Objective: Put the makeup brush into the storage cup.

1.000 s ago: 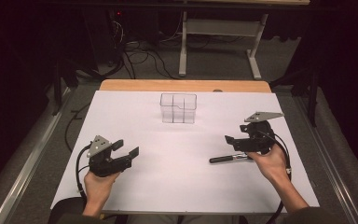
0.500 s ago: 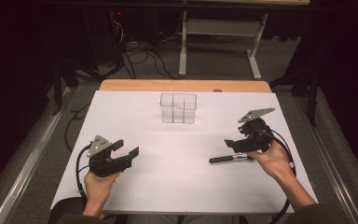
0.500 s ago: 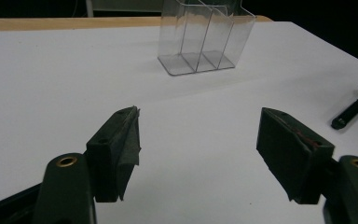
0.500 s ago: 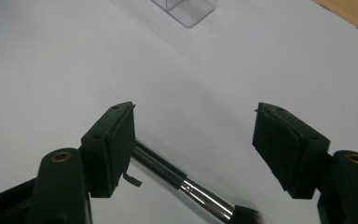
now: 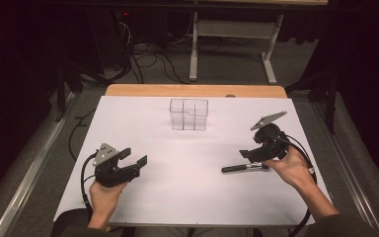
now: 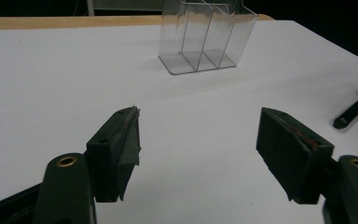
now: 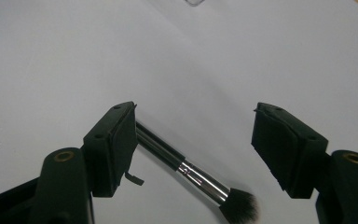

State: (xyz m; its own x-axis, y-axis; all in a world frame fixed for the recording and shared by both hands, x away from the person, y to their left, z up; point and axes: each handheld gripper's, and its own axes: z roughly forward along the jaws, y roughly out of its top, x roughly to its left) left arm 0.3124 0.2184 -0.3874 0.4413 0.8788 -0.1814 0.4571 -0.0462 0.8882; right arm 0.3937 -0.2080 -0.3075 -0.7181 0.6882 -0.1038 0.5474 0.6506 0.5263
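- Left gripper (image 5: 137, 159) sits at the near left of the white table (image 5: 187, 197), held in the person's left hand (image 5: 103, 195); its jaws stand wide with nothing between them, and in the left gripper view (image 6: 198, 149) bare white tabletop shows through the gap
- Clear divided container (image 5: 189, 114) stands upright at the far middle of the table, well apart from both grippers; the left gripper view (image 6: 205, 37) shows it ahead of those jaws, with upright walls splitting it into compartments
- Makeup brush (image 5: 244, 168) lies flat on the table at the near right, a dark handle, a silver ferrule and a dark bristle tip; in the high view it runs left to right, with its right end under the right gripper
- Right gripper (image 5: 249, 154) hangs just over the brush, held in the right hand (image 5: 291, 168); its jaws are wide and have just been closing a little
- In the right gripper view (image 7: 196, 140) the brush (image 7: 200, 179) crosses the gap on a slant: the handle passes beneath the left jaw, while the bristles lie nearer the right jaw without touching it; the pads are not pressing on the brush, which rests on the table
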